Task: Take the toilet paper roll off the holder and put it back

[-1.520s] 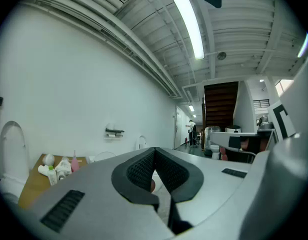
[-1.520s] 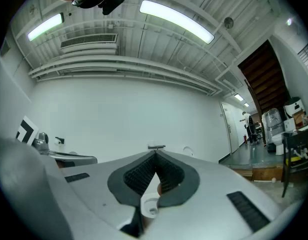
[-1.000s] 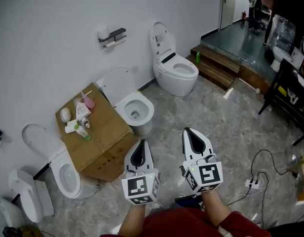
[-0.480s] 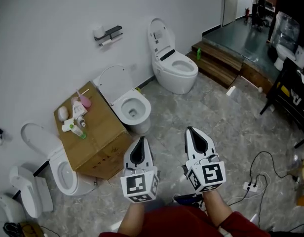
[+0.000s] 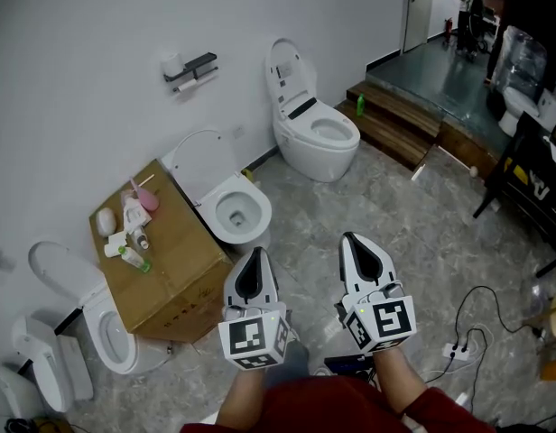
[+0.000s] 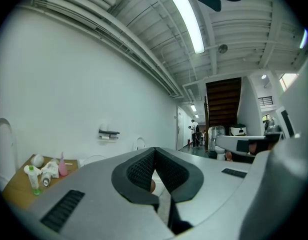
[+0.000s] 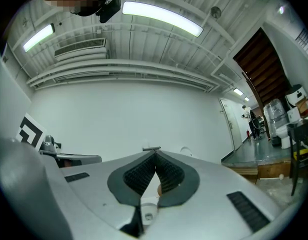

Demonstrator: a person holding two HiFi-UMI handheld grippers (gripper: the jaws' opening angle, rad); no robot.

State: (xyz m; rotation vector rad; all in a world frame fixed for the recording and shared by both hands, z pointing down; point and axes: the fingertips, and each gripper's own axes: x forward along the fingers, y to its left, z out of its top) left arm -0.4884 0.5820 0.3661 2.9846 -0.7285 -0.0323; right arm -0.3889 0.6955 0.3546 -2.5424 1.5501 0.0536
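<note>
Everything looks evenly bright on my end, lit by the long ceiling tube lights point(image 6: 186, 19), which blow out to pure white in both gripper views. Those two views are heavily fisheyed with black corners. The head view is pretty sharp, with only soft shadows on the grey floor point(image 5: 422, 233).

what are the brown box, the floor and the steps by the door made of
Brown box: likely cardboard, matt tan with folded edges. Floor: stone or stone-look tile, grey veined pattern, faint sheen. Steps: apparently dark-stained wood, plank lines showing.
</note>
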